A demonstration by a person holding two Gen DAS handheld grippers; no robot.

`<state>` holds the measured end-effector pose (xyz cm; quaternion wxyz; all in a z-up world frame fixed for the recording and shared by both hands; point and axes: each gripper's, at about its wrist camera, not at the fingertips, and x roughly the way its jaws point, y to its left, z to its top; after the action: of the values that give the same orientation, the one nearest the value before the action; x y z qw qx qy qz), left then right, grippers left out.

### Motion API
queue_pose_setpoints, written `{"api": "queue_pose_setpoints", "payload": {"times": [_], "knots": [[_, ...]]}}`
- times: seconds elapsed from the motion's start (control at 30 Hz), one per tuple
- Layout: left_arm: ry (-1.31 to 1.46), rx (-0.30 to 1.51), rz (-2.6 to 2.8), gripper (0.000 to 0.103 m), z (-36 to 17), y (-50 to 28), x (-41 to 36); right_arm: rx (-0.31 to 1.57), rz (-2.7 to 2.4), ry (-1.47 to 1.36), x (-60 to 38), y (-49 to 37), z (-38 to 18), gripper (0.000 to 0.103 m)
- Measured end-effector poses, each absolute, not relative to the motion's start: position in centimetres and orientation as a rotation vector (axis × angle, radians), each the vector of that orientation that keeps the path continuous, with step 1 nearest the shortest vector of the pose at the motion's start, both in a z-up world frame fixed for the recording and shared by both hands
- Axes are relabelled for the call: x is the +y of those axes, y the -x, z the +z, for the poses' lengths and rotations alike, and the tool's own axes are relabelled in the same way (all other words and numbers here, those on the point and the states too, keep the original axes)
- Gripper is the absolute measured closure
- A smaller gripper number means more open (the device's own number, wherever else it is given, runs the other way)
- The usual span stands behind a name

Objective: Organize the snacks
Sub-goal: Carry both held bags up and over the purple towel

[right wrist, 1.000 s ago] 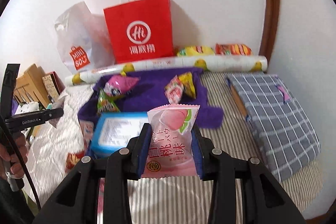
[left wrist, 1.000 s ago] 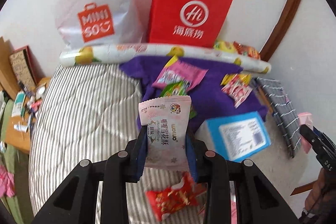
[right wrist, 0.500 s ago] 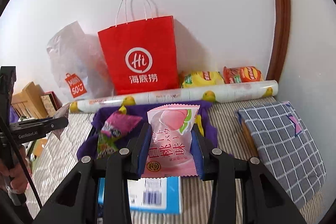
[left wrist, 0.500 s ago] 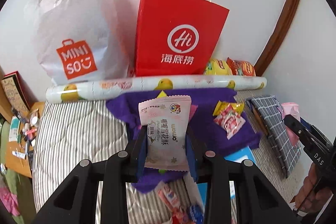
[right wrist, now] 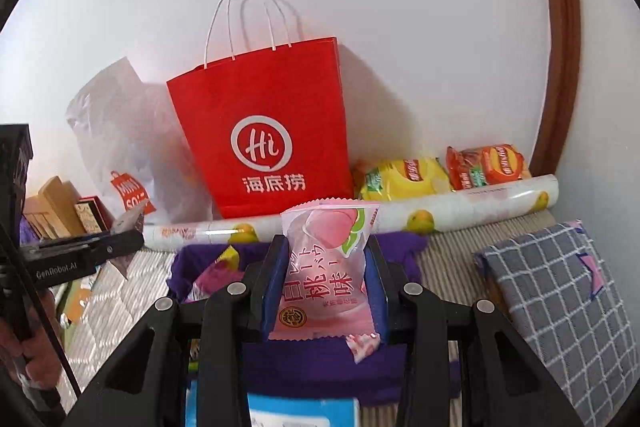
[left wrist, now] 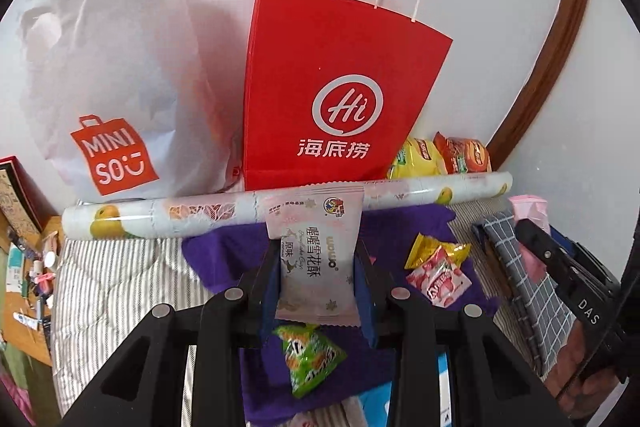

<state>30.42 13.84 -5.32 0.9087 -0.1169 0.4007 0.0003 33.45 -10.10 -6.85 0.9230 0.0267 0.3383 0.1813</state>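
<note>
Two grippers (left wrist: 316, 259) (right wrist: 326, 267), jaws clamped on snack packets (left wrist: 314, 255) (right wrist: 324, 267)

Straight ahead of left gripper (left wrist: 316, 259): paper bag (left wrist: 336, 95) against wall, plastic bag (left wrist: 108, 83) left of it, chip packets (left wrist: 444, 157) right, roll (left wrist: 168, 219) lying in front.

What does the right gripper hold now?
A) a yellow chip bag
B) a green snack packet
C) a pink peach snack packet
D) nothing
C: the right gripper is shut on the pink peach snack packet, which stands upright between its blue pads.
</note>
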Motion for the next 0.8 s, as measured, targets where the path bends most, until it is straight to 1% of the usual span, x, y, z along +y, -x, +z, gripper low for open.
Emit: {"api": "queue_pose_setpoints", "payload": {"times": [0.17, 0.47, 0.8], "knots": [[0.242, 0.867, 0.02, 0.071, -7.2, -31.8, 14.6, 0.714, 0.387, -0.056, -8.7, -35.1, -8.3, 0.066], [0.286, 0.893, 0.031, 0.071, -8.9, -32.5, 16.2, 0.764, 0.417, -0.079, -7.6, -36.5, -12.1, 0.066], [0.311, 0.898, 0.064, 0.071, -9.3, -32.7, 17.5, 0.846, 0.466, -0.087, -7.5, -36.7, -15.0, 0.066]]}}
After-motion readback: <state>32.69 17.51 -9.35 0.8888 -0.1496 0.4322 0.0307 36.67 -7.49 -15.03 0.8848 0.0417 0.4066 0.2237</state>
